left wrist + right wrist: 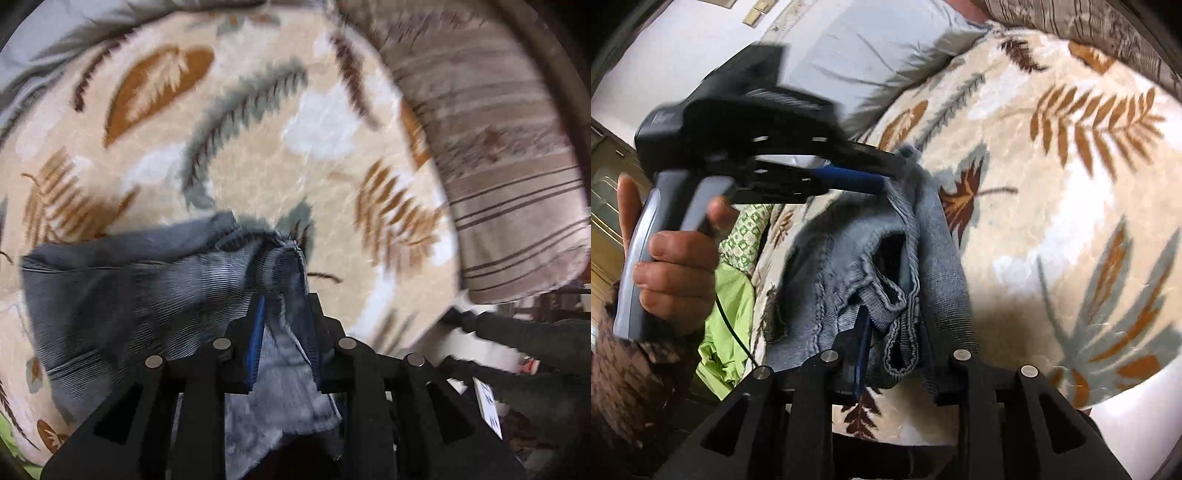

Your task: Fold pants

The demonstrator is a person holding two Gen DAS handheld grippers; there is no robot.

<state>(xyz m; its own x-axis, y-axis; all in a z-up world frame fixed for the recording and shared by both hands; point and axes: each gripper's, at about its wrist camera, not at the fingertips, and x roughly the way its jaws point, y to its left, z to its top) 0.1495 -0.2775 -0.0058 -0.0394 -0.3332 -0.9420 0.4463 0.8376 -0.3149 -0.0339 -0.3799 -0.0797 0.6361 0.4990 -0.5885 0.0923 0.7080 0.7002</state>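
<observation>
Grey-blue knit pants (129,302) lie bunched on a cream blanket with a leaf print (258,166). In the left wrist view my left gripper (286,314) points steeply down, and a bunched fold of the pants fills the narrow gap between its fingers. The right wrist view shows the pants (938,240) with their ribbed waistband gathered between the fingers of my right gripper (894,325). At the far end of the garment, a person's hand (672,273) holds my left gripper (892,170), whose tips pinch the cloth.
A brown striped pillow (498,147) lies along the blanket's right edge. A pale blue pillow (868,48) is at the head of the bed. Bright green cloth (727,325) hangs off the bed's left side. The leaf-print blanket (1071,221) spreads wide to the right.
</observation>
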